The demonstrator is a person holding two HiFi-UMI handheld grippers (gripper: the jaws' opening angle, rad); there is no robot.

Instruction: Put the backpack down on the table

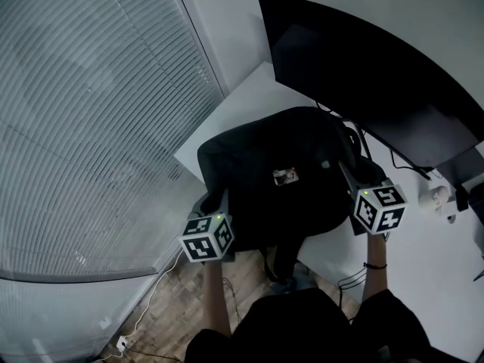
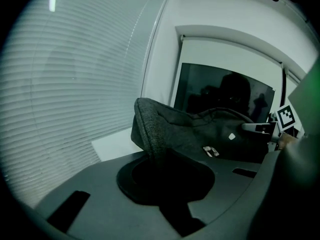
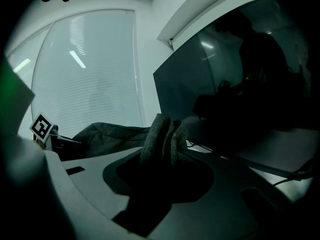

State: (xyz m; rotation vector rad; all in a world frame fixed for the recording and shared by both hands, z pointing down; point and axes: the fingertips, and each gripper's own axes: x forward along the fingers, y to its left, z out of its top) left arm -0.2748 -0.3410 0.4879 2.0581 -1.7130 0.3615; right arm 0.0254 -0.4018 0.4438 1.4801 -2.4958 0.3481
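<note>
A black fabric backpack (image 1: 280, 172) with a small label on its top lies spread over the near corner of the white table (image 1: 246, 104). I cannot tell whether it rests on the tabletop or hangs just above it. My left gripper (image 1: 218, 204) is shut on the backpack's left edge, and in the left gripper view grey fabric (image 2: 150, 134) is pinched between the jaws. My right gripper (image 1: 352, 178) is shut on the right edge, with bunched fabric (image 3: 162, 134) clamped in it. A strap (image 1: 276, 259) dangles below the table's front edge.
A large dark monitor (image 1: 378, 74) stands just behind the backpack. Closed window blinds (image 1: 91, 127) fill the left side. Cables (image 1: 412, 169) and small white items (image 1: 441, 197) lie at the table's right. Wooden floor (image 1: 178, 308) with a white cable lies below.
</note>
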